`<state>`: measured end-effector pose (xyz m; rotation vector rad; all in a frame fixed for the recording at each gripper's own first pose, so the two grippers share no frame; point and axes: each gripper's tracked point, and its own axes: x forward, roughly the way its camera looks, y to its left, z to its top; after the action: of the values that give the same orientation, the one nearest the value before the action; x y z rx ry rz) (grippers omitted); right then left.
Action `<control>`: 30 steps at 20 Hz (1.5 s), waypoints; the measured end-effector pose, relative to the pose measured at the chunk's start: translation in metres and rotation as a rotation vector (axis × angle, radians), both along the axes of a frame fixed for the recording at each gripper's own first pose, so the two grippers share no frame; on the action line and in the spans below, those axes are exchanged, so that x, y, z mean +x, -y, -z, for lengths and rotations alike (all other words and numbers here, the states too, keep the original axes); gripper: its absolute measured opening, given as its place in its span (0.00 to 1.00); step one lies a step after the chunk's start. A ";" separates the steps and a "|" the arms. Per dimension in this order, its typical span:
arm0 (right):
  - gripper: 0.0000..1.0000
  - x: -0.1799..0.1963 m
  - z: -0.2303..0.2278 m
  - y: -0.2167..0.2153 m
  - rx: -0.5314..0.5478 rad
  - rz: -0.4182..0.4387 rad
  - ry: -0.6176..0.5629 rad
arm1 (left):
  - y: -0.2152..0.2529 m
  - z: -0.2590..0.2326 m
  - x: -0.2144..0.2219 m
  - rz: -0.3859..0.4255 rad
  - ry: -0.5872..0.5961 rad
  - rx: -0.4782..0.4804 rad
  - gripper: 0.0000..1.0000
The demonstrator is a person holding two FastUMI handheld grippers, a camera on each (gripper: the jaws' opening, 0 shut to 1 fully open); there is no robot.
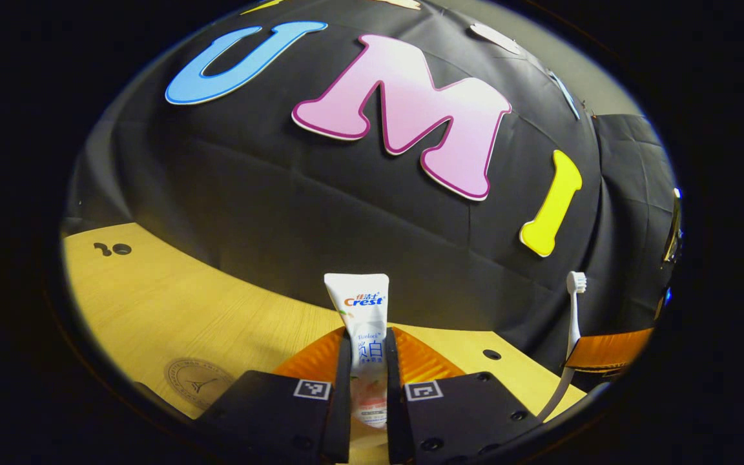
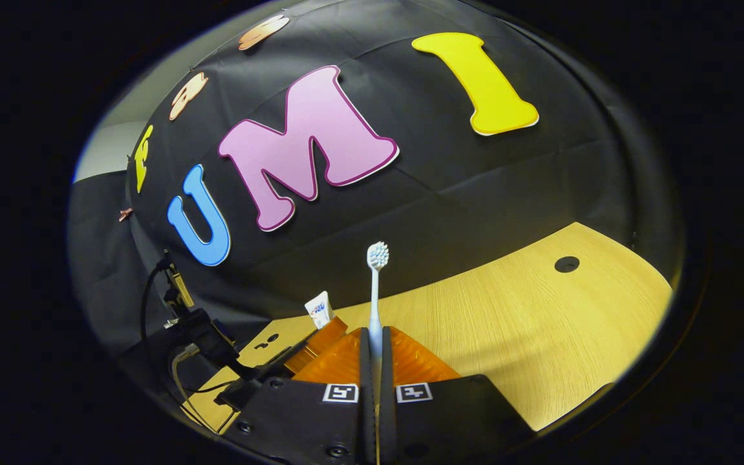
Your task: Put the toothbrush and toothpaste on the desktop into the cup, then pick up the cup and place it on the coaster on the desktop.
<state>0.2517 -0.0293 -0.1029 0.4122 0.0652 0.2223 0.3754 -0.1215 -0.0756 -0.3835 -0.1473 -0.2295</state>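
Note:
My left gripper [image 1: 368,361] is shut on a white toothpaste tube [image 1: 360,310] that stands upright between its fingers, well above the wooden desktop [image 1: 172,310]. My right gripper [image 2: 374,352] is shut on a white toothbrush [image 2: 376,284], bristles up, also lifted off the desktop [image 2: 540,323]. In the left gripper view the toothbrush [image 1: 574,310] and the right gripper [image 1: 604,352] appear at the far right. In the right gripper view the toothpaste tube [image 2: 319,310] and the left gripper [image 2: 320,342] appear to the left. A round coaster [image 1: 196,382] lies flat at the lower left.
The black cloth wall [image 1: 346,213] rises right behind the desktop's far edge. Small round holes [image 1: 113,248] mark the desktop at the far left and another hole [image 2: 566,263] sits at the far right. A cable [image 2: 152,303] hangs at the booth's left side.

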 end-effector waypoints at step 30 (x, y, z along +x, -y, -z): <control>0.06 0.095 0.017 -0.061 0.047 0.011 0.044 | -0.049 0.050 -0.116 -0.066 -0.071 0.012 0.52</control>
<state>0.3468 0.0314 -0.1196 0.4547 0.0148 0.2220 0.2591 -0.0730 -0.1257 -0.3734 -0.0886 -0.1518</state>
